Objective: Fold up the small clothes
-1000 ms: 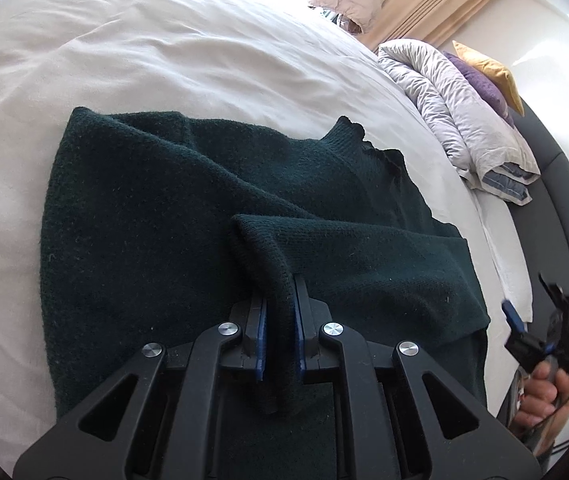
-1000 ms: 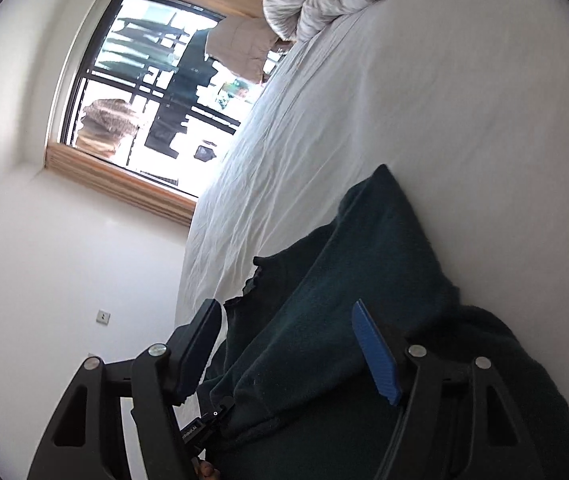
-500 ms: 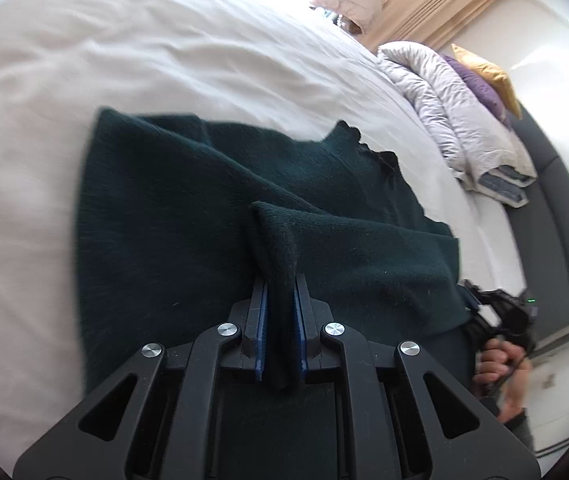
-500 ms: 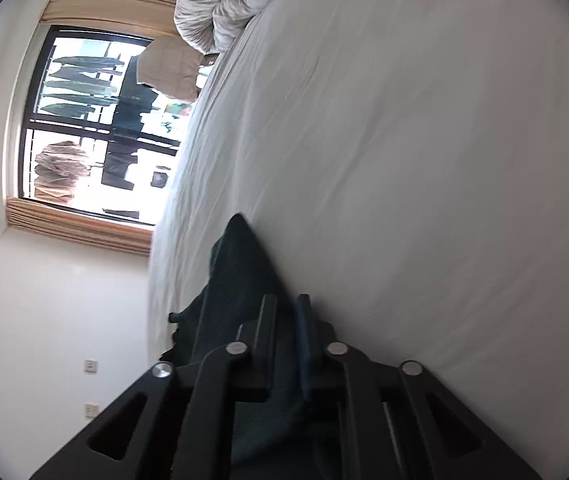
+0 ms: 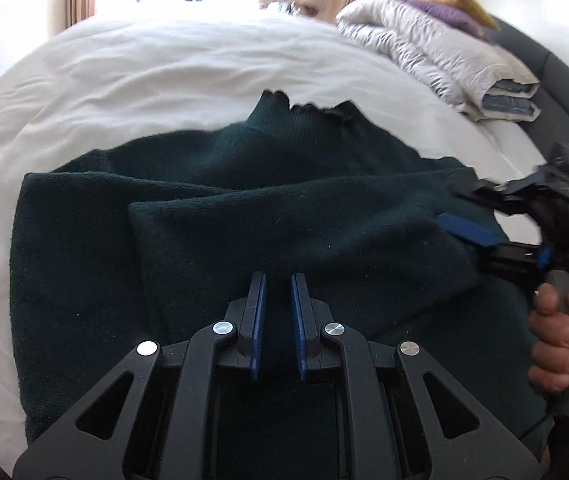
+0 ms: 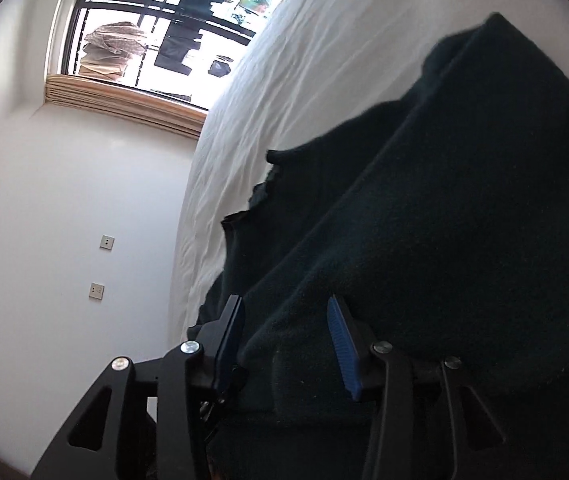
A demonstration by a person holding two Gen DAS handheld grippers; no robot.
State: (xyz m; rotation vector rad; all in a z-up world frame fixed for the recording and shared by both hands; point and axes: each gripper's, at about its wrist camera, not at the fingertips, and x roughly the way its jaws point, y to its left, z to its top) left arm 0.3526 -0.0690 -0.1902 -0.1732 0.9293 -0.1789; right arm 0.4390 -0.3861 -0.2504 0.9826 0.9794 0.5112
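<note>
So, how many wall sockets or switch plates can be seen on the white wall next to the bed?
2. The upper plate and the lower plate sit one above the other on the white wall, left of the bed. More may be hidden.

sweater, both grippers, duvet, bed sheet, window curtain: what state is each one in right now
sweater: partly folded, flap laid over the body
left gripper: shut on sweater fabric
right gripper: jaws just been opening, apart, sweater fold between them
duvet: folded, at the head end
bed sheet: spread, wrinkled
curtain: drawn aside, window uncovered
</note>
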